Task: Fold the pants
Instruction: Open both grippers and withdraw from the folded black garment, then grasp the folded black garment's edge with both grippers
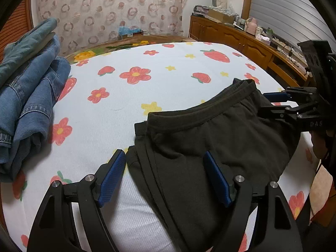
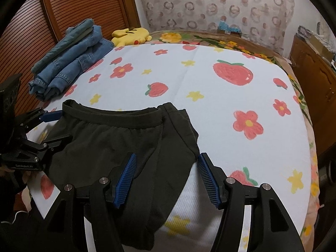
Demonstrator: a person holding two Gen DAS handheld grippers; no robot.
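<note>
A home bedroom: a bed [image 2: 210, 79] with strawberry-print sheet, wooden dresser [image 1: 231, 37], and patterned curtain [image 1: 109, 8].

Lettering on my two grippers

My right gripper [image 1: 294, 105] shows "DAS" on its black body (cut off); my left gripper [image 2: 48, 126] carries small print there too, too blurred to read.

A ring-patterned curtain [image 1: 109, 10] hangs behind the bed's strawberry-and-flower sheet [image 2: 210, 96]; slatted wooden doors [image 2: 69, 8] stand left, a cluttered wooden sideboard [image 1: 235, 40] right, perhaps below window blinds [image 1: 281, 10].
</note>
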